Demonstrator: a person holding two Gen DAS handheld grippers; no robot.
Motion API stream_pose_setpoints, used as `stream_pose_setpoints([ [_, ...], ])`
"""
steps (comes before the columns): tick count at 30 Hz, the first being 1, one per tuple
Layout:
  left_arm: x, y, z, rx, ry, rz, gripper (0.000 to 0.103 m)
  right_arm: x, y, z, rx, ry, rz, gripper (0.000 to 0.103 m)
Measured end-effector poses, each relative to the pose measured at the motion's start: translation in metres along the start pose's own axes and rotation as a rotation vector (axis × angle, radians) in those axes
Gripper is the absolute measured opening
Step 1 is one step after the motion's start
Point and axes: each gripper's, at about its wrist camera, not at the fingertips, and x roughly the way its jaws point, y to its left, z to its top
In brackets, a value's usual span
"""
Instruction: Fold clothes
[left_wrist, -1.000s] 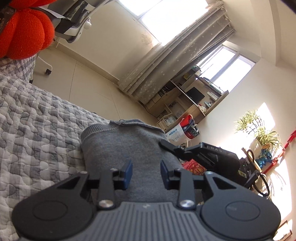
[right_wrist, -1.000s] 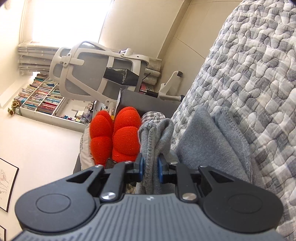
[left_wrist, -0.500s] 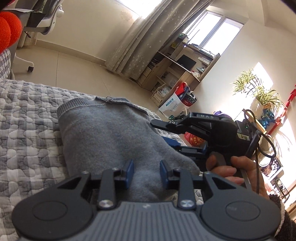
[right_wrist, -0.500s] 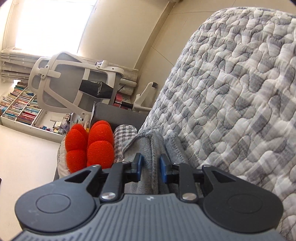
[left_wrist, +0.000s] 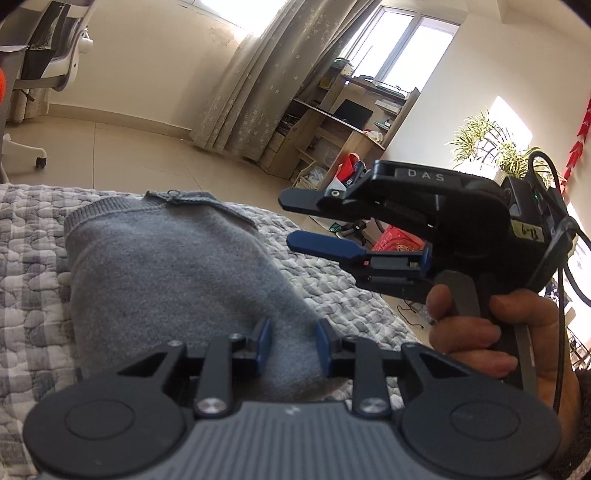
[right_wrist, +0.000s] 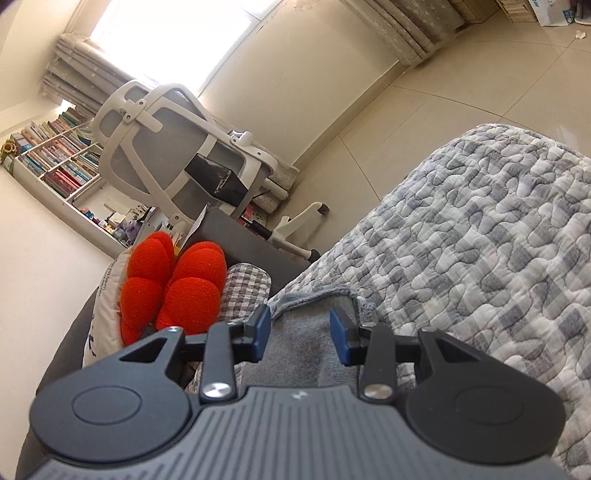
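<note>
A grey knit sweater (left_wrist: 166, 273) lies folded into a thick bundle on the grey patchwork quilt (left_wrist: 33, 258). My left gripper (left_wrist: 291, 347) stands open over the bundle's near end, its blue pads on either side of the cloth without pinching it. To the right, my right gripper (left_wrist: 291, 218) hovers open above the quilt, held by a hand (left_wrist: 476, 332), clear of the sweater. In the right wrist view, that right gripper (right_wrist: 301, 332) is open just above the sweater's hemmed edge (right_wrist: 314, 297), with nothing held between the pads.
A red cushion (right_wrist: 173, 288) and a checked pillow (right_wrist: 245, 286) sit at the head of the bed. Behind them stands a white office chair (right_wrist: 173, 147). The quilt's edge (right_wrist: 424, 177) drops to a tiled floor (left_wrist: 129, 155). A desk (left_wrist: 332, 125) and plants (left_wrist: 491, 147) stand farther off.
My right gripper has opened and let go of the grey sweater fold it was pinching, then drawn back. The sweater now rests flat on the quilt. My left gripper stays open.
</note>
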Motion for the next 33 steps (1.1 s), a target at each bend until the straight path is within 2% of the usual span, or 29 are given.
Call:
stream_pose_setpoints([
  [8, -0.027, 0.009, 0.008, 0.010, -0.022, -0.043, 0.027, 0.016, 0.021, -0.007, -0.202, 0.018, -0.065, 0.041],
  [13, -0.042, 0.014, 0.013, 0.017, -0.033, -0.070, 0.027, 0.020, 0.024, -0.011, -0.309, 0.019, -0.054, 0.041],
  [19, -0.028, 0.011, 0.005, 0.043, -0.011, -0.093, 0.027, 0.036, 0.024, -0.013, -0.424, -0.001, -0.026, 0.040],
  [24, -0.016, 0.009, -0.001, 0.065, 0.008, -0.113, 0.027, 0.054, 0.013, -0.028, -0.524, 0.053, -0.044, 0.040],
  [29, -0.004, 0.007, -0.007, 0.087, 0.027, -0.133, 0.027, 0.059, 0.007, -0.034, -0.565, 0.078, -0.063, 0.035],
  [33, -0.015, 0.014, -0.003, 0.044, 0.026, -0.103, 0.027, 0.054, 0.007, -0.033, -0.532, 0.065, -0.068, 0.036],
])
